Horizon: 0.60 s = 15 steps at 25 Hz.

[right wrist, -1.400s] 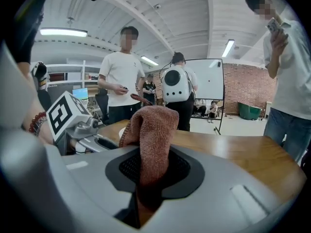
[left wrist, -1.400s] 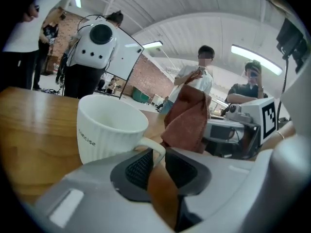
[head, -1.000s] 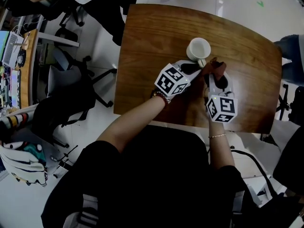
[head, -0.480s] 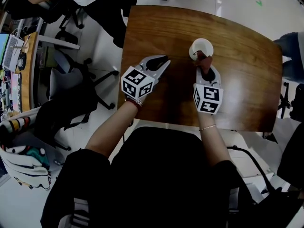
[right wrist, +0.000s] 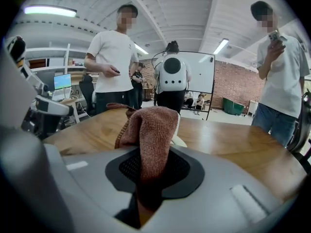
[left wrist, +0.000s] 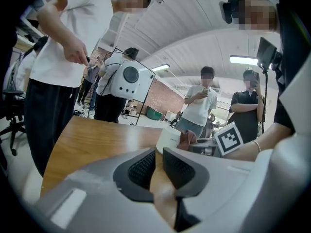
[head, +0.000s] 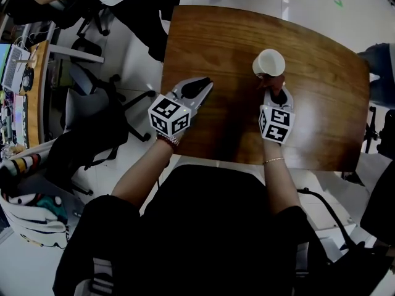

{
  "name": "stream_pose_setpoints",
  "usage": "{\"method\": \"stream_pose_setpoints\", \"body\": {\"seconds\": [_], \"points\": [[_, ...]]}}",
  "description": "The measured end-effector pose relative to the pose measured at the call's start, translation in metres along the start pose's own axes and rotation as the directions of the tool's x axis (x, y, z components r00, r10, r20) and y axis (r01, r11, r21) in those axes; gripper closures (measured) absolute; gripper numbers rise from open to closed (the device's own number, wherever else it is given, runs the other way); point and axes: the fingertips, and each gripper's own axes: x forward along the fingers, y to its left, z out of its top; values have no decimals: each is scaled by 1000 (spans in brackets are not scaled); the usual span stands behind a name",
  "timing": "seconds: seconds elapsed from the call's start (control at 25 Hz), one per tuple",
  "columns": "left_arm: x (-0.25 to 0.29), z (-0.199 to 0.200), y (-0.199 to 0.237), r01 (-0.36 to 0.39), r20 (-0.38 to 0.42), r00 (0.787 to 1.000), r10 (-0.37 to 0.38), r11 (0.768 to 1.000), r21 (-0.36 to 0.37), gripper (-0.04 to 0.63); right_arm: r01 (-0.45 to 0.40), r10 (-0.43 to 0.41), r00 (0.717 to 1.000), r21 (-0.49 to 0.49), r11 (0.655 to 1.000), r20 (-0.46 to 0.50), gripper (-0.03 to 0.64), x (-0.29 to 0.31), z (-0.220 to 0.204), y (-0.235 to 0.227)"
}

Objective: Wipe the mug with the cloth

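Pale glossy floor surrounds a brown wooden table with rounded corners. Several onlookers stand around it. One in a white shirt stands at the far edge. Another, at the right, holds a phone up. A black chair sits off the table's left side.

The seated operator reaches both forearms over the near edge, with a gripper in each hand.

The left gripper is held over the table's near left part, well apart from the mug. Its jaws are closing and stand at a narrow gap. Nothing lies between them, and only bare wood shows through.

The right gripper is held over the table's right part and points at the mug. Its jaws are clamped on the cloth, which rises out of them in a folded hump.

The mug is white and stands upright, mouth up, on the far right part of the table, just beyond the right gripper's tips. In the right gripper view the cloth hides most of it.

The cloth is reddish-brown with a knitted texture. Its lower part is pinched between the pads. Its upper fold lies just in front of the mug's near side. Contact between cloth and mug cannot be confirmed from any view.
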Motion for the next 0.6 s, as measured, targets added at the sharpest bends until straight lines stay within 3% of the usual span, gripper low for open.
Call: {"method": "stream_pose_setpoints", "body": {"seconds": [0.24,0.6], "points": [[5,2,-7,23,10,1000,-23,1000,-3,555,-45,46,999,-11,999,22,545,-1,4,5],[0,2,-8,26,18,1000,-26,1000,-7,558,-57,63,990,-57,997,124,545,-12,43,30]]}}
